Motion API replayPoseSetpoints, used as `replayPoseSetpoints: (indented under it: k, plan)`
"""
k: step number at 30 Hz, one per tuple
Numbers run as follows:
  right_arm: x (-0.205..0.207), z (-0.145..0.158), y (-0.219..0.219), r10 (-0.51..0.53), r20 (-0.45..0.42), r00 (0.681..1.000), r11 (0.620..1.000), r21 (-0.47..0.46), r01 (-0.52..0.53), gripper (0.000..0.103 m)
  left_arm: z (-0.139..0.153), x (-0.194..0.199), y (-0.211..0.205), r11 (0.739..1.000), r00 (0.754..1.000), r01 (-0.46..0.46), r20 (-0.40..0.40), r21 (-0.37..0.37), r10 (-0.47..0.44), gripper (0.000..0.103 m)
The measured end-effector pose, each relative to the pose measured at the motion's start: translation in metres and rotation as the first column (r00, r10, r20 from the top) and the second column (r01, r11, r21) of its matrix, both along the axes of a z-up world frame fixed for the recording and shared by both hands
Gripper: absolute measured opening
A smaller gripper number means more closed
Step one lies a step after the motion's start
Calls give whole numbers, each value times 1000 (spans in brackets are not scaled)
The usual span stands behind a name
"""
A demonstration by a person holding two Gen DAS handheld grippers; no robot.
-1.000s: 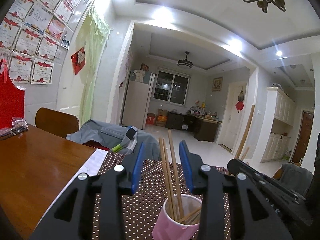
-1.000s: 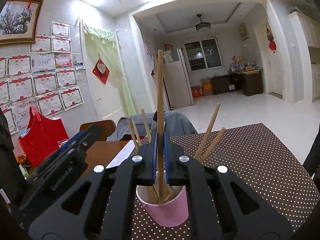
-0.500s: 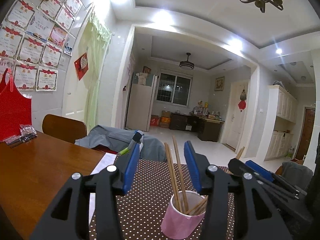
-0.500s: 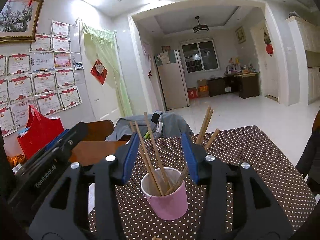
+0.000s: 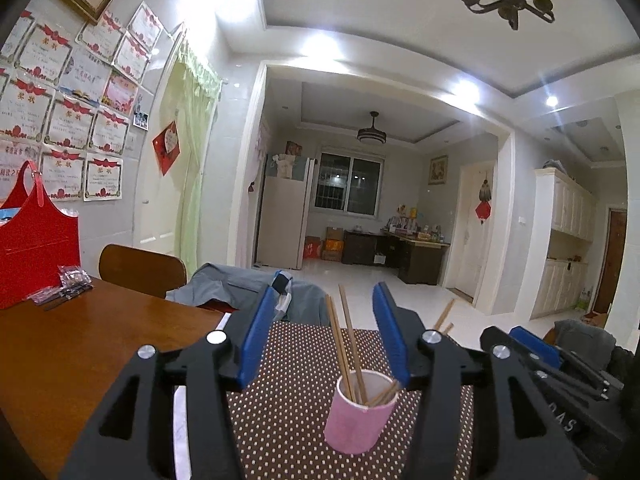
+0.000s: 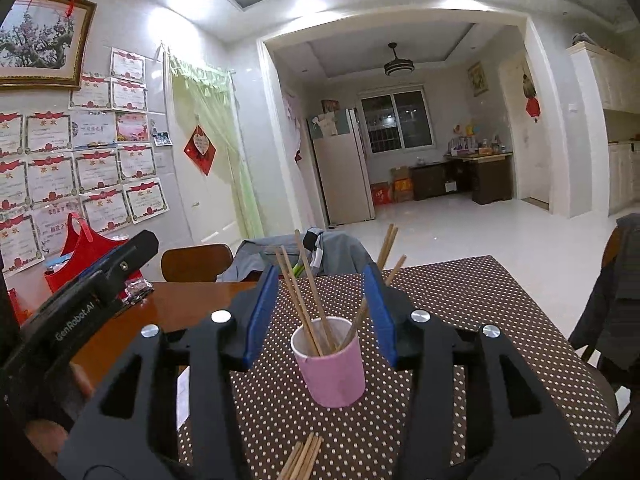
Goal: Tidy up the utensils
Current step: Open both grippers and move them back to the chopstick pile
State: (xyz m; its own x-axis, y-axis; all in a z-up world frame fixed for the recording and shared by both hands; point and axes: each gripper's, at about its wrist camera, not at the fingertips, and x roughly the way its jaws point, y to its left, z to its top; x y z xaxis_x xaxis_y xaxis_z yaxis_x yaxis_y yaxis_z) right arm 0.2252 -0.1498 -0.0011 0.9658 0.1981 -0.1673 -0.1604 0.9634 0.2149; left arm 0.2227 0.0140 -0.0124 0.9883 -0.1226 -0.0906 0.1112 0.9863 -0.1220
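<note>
A pink paper cup [image 5: 357, 416] [image 6: 332, 364] stands on the brown dotted tablecloth [image 6: 460, 296] and holds several wooden chopsticks [image 6: 304, 296] that lean outward. More loose chopsticks [image 6: 302, 458] lie on the cloth below it in the right wrist view. My left gripper [image 5: 324, 336] is open and empty, a little behind the cup. My right gripper [image 6: 320, 312] is open and empty, its blue pads on either side of the cup, apart from it. The right gripper also shows at the right of the left wrist view [image 5: 540, 356].
A red bag [image 5: 36, 240] and a small plastic packet [image 5: 70, 280] sit on the bare wooden table [image 5: 80, 344] at left. A wooden chair [image 5: 144, 268] with grey clothing [image 6: 340, 252] stands at the far side. Another chair with a jacket [image 6: 616, 296] is at right.
My right gripper opened and let go of a chopstick, which now stands in the cup. Both grippers have pulled back from the cup.
</note>
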Motion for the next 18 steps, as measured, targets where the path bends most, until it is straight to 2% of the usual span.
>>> replayPoseSetpoints:
  k: [6, 10, 14, 18]
  plan:
    - [-25, -7, -12, 3, -47, 999, 1000, 4, -2, 48, -7, -18, -4, 999, 997, 12, -81, 41, -9, 54]
    - [-33, -20, -16, 1, -119, 993, 1000, 1, -1, 50, -21, -22, -10, 995, 980, 44, -200, 95, -24, 54]
    - [-38, -37, -20, 21, -199, 980, 1000, 15, -18, 50, -38, -21, -12, 989, 946, 75, -324, 131, -29, 54]
    - [-38, -57, -18, 61, -290, 955, 998, 19, -58, 51, -67, -16, -14, 976, 870, 136, -492, 172, -35, 54]
